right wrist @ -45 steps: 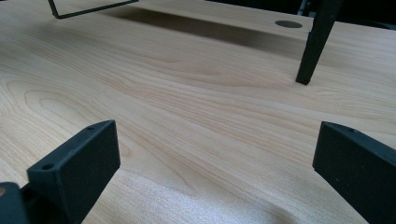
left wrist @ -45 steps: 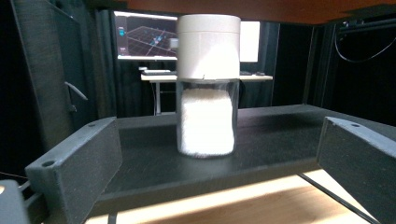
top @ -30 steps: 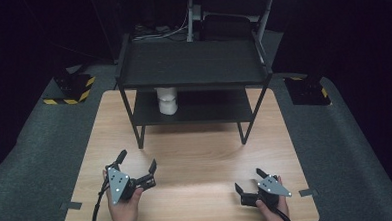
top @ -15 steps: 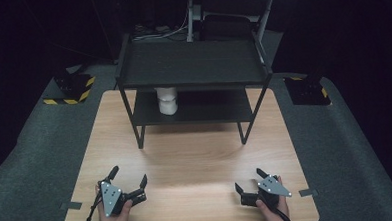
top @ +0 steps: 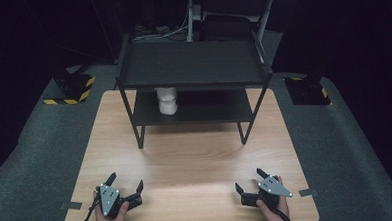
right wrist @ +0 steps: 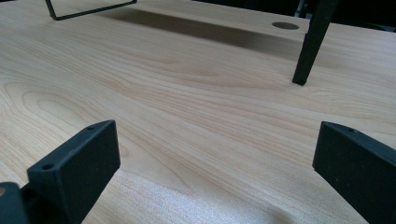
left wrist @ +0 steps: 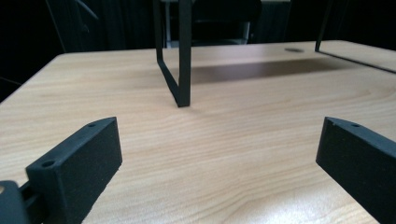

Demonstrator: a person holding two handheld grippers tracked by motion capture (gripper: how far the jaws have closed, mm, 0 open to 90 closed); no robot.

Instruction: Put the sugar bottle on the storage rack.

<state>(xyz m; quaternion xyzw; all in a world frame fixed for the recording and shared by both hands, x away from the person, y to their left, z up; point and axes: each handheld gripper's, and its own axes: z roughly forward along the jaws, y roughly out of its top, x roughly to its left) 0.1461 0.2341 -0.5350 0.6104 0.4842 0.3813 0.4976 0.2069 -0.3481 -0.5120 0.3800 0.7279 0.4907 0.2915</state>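
High view: a wooden table seen from above, with a black two-tier shelf rack standing across its upper half. A white cup-like object sits on the rack's lower shelf, left of centre and partly hidden under the top shelf; its exact kind cannot be told. In the lower left of the frame the left gripper lies low over the near edge of the table, held by a hand that enters from the bottom; its jaws stand wide apart with nothing between them. In the lower right the right gripper is held the same way by the other hand, its jaws likewise spread wide and empty. The two grippers are well apart, and both are well apart from the rack. Grey carpet surrounds the table, and a yellow-and-black striped block rests on it at the left. Left gripper view: the two black jaws rise from the bottom corners, widely separated, above bare wood grain; a rack leg stands at upper centre. Right gripper view: the jaws are again widely separated over bare wood; a rack leg stands at upper right.
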